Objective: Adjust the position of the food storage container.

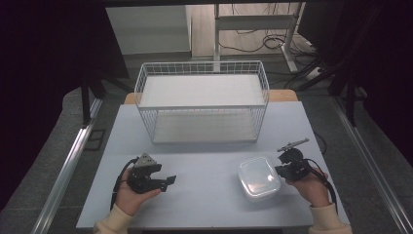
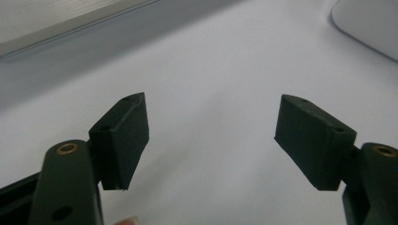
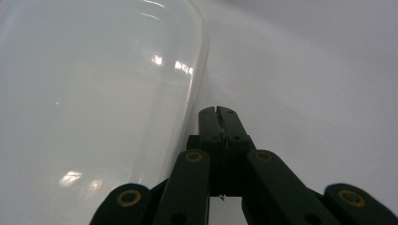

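Container (image 1: pixel 259 177) sits lidded on the counter (image 1: pixel 204 195), contents unclear; my right hand-held gripper (image 3: pixel 219 112) closed beside it, left hand-held gripper (image 2: pixel 211 136) open, empty.

Lidded tub (image 1: pixel 259 178) beside right claw (image 1: pixel 278 169), perhaps touching

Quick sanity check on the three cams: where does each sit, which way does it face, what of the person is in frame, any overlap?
High view: above the person's side, looking forward and down at table, wire basket, clear container; both hands, sleeves, left gripper, right gripper.
Left gripper view: on left gripper, low over the table; jaws apart.
Right gripper view: on right gripper, beside the container; jaws together.
Shared: container edge appears in all three.
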The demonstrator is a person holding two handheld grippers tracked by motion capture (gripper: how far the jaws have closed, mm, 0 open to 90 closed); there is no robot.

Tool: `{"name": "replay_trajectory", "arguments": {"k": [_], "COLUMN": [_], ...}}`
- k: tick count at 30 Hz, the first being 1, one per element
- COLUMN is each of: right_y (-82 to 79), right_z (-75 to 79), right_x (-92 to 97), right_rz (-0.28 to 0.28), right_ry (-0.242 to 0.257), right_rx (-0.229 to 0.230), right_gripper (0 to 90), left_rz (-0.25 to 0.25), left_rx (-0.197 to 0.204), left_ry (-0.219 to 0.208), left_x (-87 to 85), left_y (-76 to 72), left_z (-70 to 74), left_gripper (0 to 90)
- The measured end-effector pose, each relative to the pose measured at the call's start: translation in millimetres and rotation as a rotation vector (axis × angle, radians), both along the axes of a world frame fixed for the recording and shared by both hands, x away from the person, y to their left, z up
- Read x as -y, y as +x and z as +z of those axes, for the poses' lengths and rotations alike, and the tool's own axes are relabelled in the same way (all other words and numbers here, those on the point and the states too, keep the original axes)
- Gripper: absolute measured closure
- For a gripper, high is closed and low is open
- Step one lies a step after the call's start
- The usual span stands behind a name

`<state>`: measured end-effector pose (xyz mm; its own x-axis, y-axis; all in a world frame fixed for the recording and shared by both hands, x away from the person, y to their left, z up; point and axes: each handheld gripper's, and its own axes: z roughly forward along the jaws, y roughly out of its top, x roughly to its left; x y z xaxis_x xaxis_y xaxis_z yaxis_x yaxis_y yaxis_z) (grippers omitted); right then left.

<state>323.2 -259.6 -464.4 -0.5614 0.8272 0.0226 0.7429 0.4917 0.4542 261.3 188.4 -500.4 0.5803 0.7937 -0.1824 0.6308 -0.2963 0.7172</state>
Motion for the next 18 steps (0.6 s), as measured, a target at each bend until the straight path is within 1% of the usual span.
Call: {"name": "replay_trajectory", "arguments": {"k": [2,3,6,7,9,10,12,18], "right_y": [-1.5,-1.5,-3.8,-5.4,-6.8,-6.8,-9.5,-17.3], "right_z": [-1.5,-1.5,-2.2,-2.7,-3.8,-3.8,-5.7,-5.7], "right_x": [-8.3,-8.3,-16.7,-22.1,-27.9,-27.9,-36.0,-42.0], "right_rz": [0.024,0.024,0.049,0.068,0.085,0.085,0.109,0.117], "right_ry": [0.004,0.004,0.001,-0.002,-0.001,-0.001,-0.004,0.014], "right_rx": [-0.006,-0.006,-0.01,-0.012,-0.018,-0.018,-0.031,-0.039], "right_gripper": [90.0,90.0,90.0,90.0,90.0,90.0,90.0,90.0], "left_rz": [0.001,0.001,0.004,0.005,0.005,0.006,0.01,0.014], "left_rx": [0.003,0.003,0.002,0.002,0.003,0.005,0.006,0.013], "left_ry": [0.0,0.0,-0.001,-0.002,-0.004,-0.003,-0.006,-0.014], "left_x": [-0.7,-0.7,-1.3,-1.6,-2.1,-2.5,-3.5,-4.7], "left_y": [-0.1,-0.1,0.2,0.4,0.6,0.6,0.3,-0.6], "left_z": [0.9,0.9,1.2,1.4,1.8,2.0,2.7,5.0], "left_gripper": [25.9,25.8,25.9,25.9,25.9,25.9,25.9,25.9]}}
